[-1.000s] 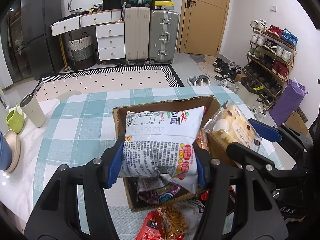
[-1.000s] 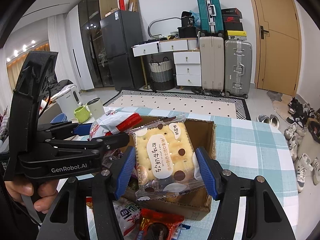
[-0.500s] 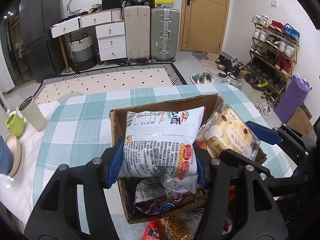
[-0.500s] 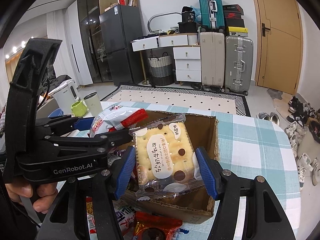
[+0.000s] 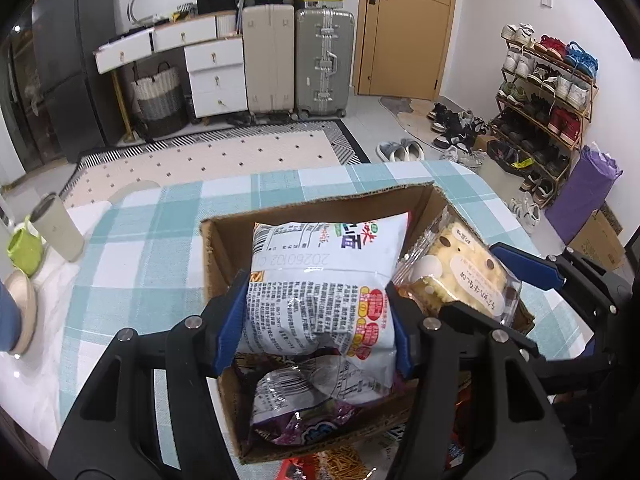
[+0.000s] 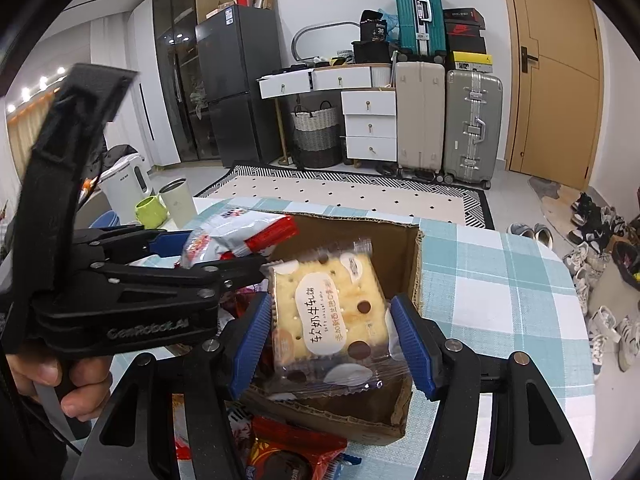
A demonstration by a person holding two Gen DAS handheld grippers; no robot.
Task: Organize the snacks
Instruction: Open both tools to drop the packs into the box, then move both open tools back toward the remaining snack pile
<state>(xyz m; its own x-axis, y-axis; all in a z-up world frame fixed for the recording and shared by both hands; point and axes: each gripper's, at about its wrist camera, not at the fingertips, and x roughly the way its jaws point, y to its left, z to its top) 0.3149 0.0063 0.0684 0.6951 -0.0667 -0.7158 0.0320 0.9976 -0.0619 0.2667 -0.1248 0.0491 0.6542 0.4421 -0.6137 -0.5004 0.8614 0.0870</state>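
Left gripper [image 5: 314, 322] clamps a white snack bag [image 5: 324, 280] over the cardboard box [image 5: 228, 232]. Right gripper [image 6: 330, 342] pinches a cracker packet [image 6: 330, 320], seemingly just above the box floor.

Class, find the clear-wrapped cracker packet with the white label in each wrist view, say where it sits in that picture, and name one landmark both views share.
Left wrist view: the cracker packet is at centre right, over the right side of the cardboard box, held by the right gripper.
Right wrist view: the packet is at lower centre, between the blue fingers.
Shared landmark: the silver suitcase beside the wooden door.
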